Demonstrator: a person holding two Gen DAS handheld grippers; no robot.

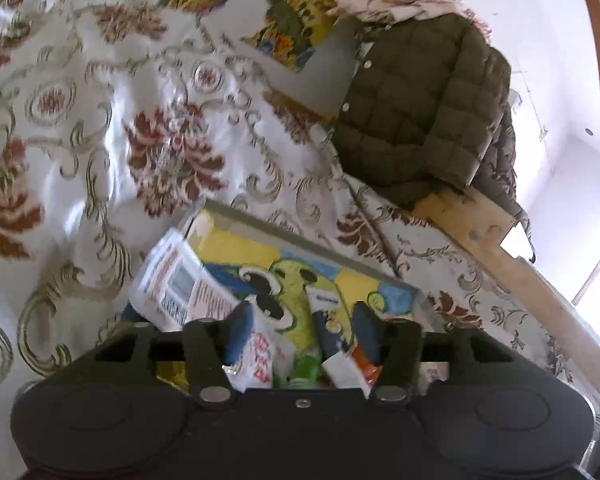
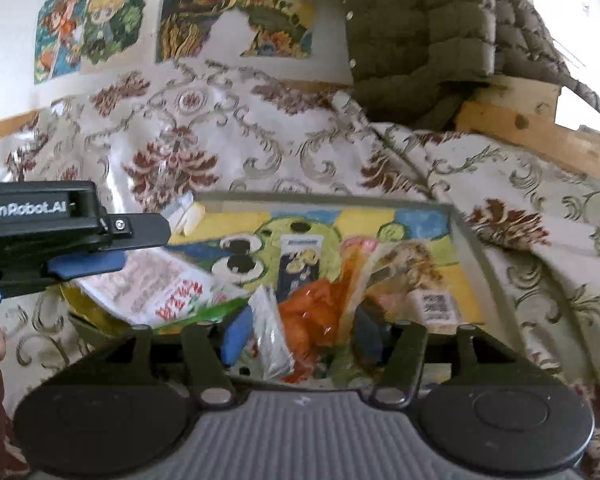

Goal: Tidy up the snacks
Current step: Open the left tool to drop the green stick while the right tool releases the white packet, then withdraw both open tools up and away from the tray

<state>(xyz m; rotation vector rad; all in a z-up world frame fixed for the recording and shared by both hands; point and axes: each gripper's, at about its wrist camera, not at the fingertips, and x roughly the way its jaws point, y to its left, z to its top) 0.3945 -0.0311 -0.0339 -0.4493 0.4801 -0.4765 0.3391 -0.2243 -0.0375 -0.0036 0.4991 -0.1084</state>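
Tray [image 2: 462, 236] with cartoon frog print sits on floral cloth [image 2: 260, 136]; snack packets heaped inside, toward near edge.
White packet with red lettering [image 2: 160, 292]: largest, flat, crinkly film, likely light and slippery; best pinched at sealed edge.
Orange packet [image 2: 316, 308], silver sachet [image 2: 270, 332]: soft, likely crushable; gentle pinch.
Left gripper [image 1: 302, 334]: angled slightly down over heap, fingers apart, nothing clamped.
Right gripper [image 2: 300, 334]: tilted down, fingers apart, straddling 2 packets, pads not pressing.

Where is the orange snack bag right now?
In the right wrist view the orange snack bag lies in the tray with the green cartoon picture, between a silver packet on its left and a pale QR-code packet on its right.
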